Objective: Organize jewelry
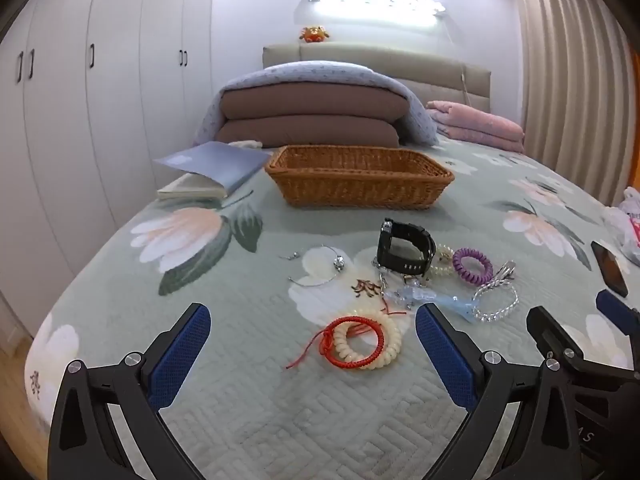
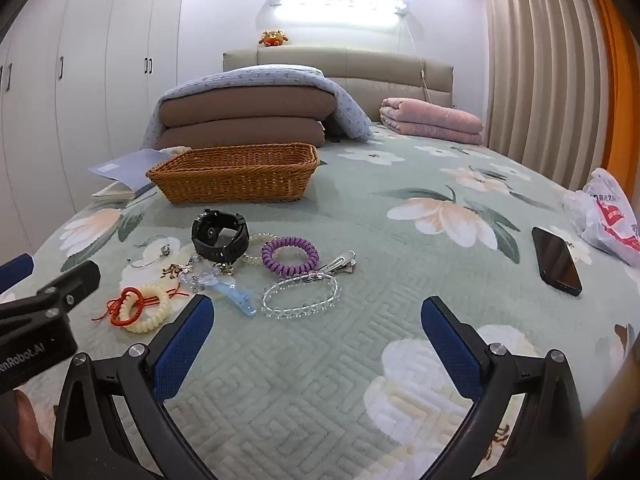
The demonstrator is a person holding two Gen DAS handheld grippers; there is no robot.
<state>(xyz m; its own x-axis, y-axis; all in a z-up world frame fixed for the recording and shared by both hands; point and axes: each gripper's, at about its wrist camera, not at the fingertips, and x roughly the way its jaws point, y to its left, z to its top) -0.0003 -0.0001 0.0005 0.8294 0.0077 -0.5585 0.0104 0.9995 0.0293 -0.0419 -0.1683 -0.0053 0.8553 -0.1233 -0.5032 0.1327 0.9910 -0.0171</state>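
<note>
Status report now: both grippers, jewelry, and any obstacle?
Left gripper open, right gripper open, both empty. Jewelry pile on bedspread, basket beyond. Path unobstructed.

1. You work over a quilted cloth bedspread (image 1: 240, 420), matt, with a raised stitched pattern.
2. The basket (image 1: 358, 184) is woven wicker, rough and a little shiny.
3. The watch (image 1: 404, 248) looks like matt black plastic or rubber.
4. The purple coil hair tie (image 2: 290, 254) and the cream coil hair tie (image 1: 370, 338) are smooth glossy plastic.
5. The red cord bracelet (image 1: 352, 342) is braided thread.
6. The bead bracelet (image 2: 300, 296) is clear and glassy.
7. The thin bangle (image 1: 320, 266) and the hair clip (image 2: 338, 262) shine like metal.
8. The phone (image 2: 556, 256) has a glossy dark face.
9. Your pads (image 2: 182, 350) are blue with a fine rough texture.
</note>
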